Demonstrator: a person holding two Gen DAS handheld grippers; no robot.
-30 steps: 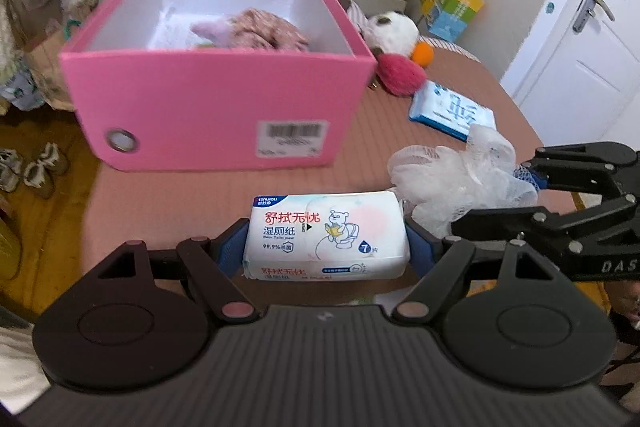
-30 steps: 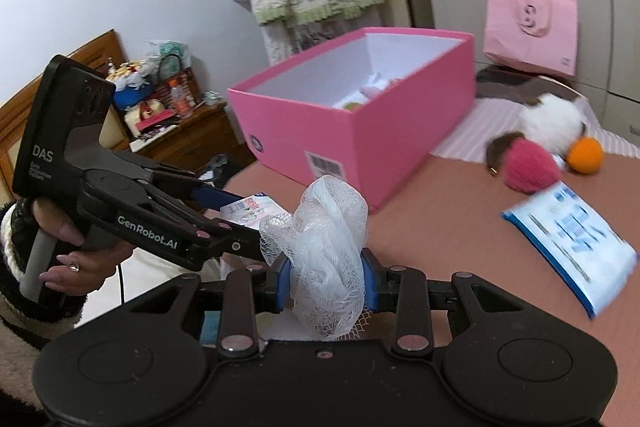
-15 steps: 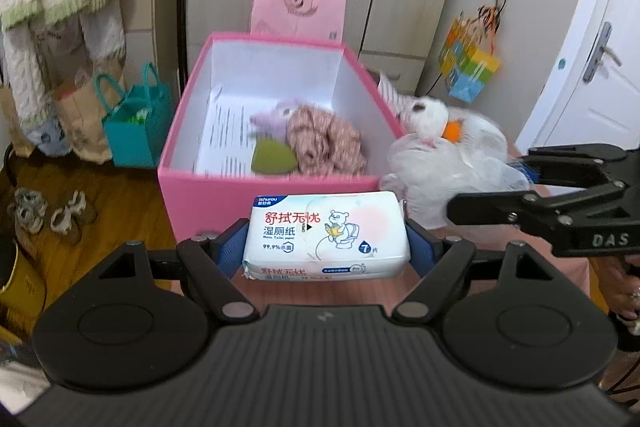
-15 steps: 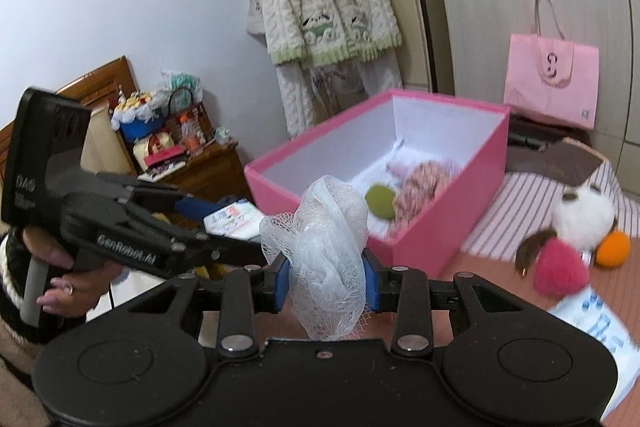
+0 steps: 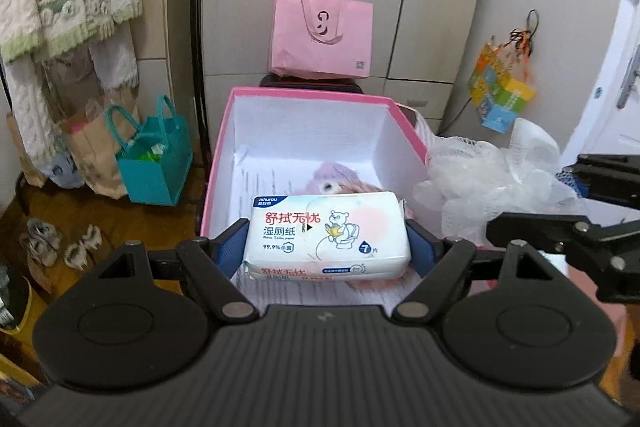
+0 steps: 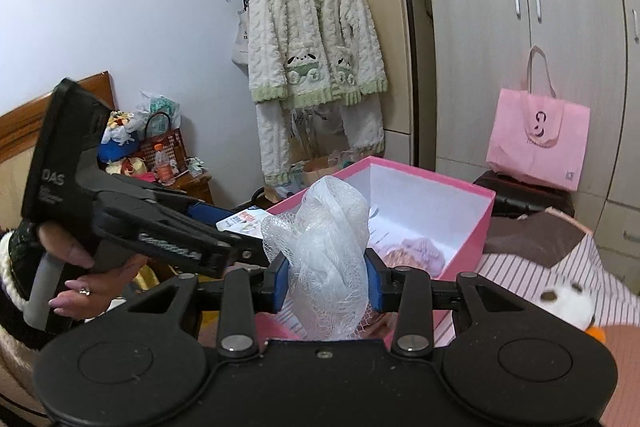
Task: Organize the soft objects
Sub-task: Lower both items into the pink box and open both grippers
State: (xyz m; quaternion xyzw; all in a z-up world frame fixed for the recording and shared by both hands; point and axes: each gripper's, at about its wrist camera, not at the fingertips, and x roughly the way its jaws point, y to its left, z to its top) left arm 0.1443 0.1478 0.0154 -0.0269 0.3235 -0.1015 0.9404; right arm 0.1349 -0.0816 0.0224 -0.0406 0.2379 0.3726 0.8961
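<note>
My left gripper (image 5: pixel 326 247) is shut on a white pack of wet wipes (image 5: pixel 326 233) and holds it over the near end of the open pink box (image 5: pixel 308 95). A pinkish soft toy (image 5: pixel 340 179) lies in the box behind the pack. My right gripper (image 6: pixel 326 281) is shut on a white mesh bath sponge (image 6: pixel 324 255), held above the box's near rim (image 6: pixel 478 231). The sponge also shows in the left wrist view (image 5: pixel 484 179), at the box's right wall. The left gripper shows in the right wrist view (image 6: pixel 224 227), to the left of the sponge.
A pink tote bag (image 5: pixel 322 35) stands behind the box against the wardrobe. A teal bag (image 5: pixel 154 163) and shoes (image 5: pixel 60 243) sit on the floor at left. A white plush toy (image 6: pixel 568 303) lies on the striped cloth to the right of the box.
Both grippers have risen and moved forward with their loads. They went from low in front of the box to over its opening, so the box inside now shows from above.
</note>
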